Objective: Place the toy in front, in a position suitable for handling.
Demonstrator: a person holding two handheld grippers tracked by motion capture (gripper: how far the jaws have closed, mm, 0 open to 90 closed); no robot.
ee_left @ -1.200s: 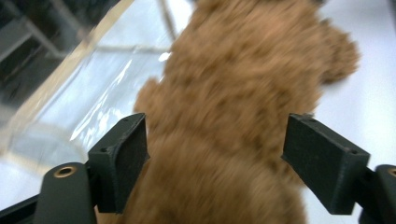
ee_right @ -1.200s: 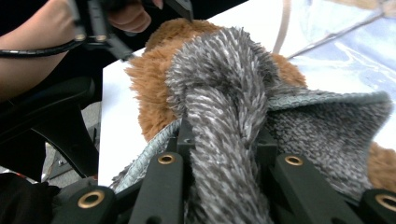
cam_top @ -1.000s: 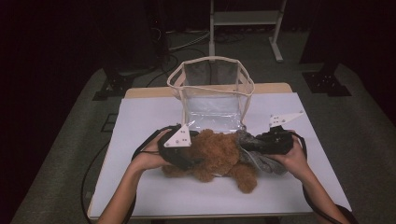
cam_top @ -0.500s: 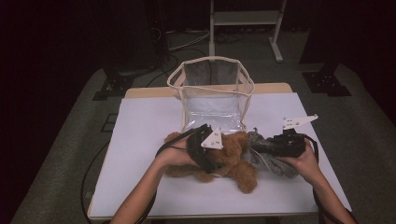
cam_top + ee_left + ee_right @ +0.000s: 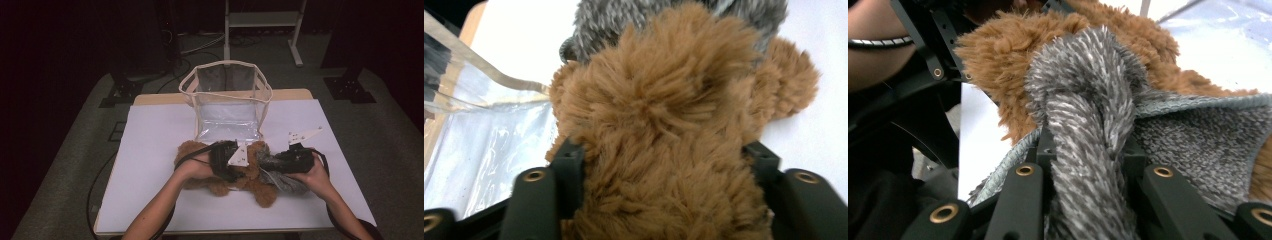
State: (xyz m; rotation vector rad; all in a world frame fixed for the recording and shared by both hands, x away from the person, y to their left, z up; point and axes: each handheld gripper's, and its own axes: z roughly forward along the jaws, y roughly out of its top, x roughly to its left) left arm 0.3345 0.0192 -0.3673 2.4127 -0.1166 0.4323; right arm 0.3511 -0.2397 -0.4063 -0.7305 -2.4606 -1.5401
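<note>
White tabletop (image 5: 150,150) carries a soft, light teddy bear (image 5: 250,180); left gripper (image 5: 227,162) squeezes its brown body, right gripper (image 5: 287,162) pinches its grey scarf (image 5: 1088,125).

Hidden or cut off, for your record:

- Brown plush toy (image 5: 250,172): in the high view your hands and both grippers cover its middle; face not discernible.
- Left gripper (image 5: 664,160): jaw tips buried in brown fur in the left gripper view; your contact points cannot be seen.
- Right gripper (image 5: 1088,150): jaw tips masked by the grey furry cloth (image 5: 1088,100).
- Clear bag (image 5: 484,150): cut by the frame's left edge; extent unknown.
</note>
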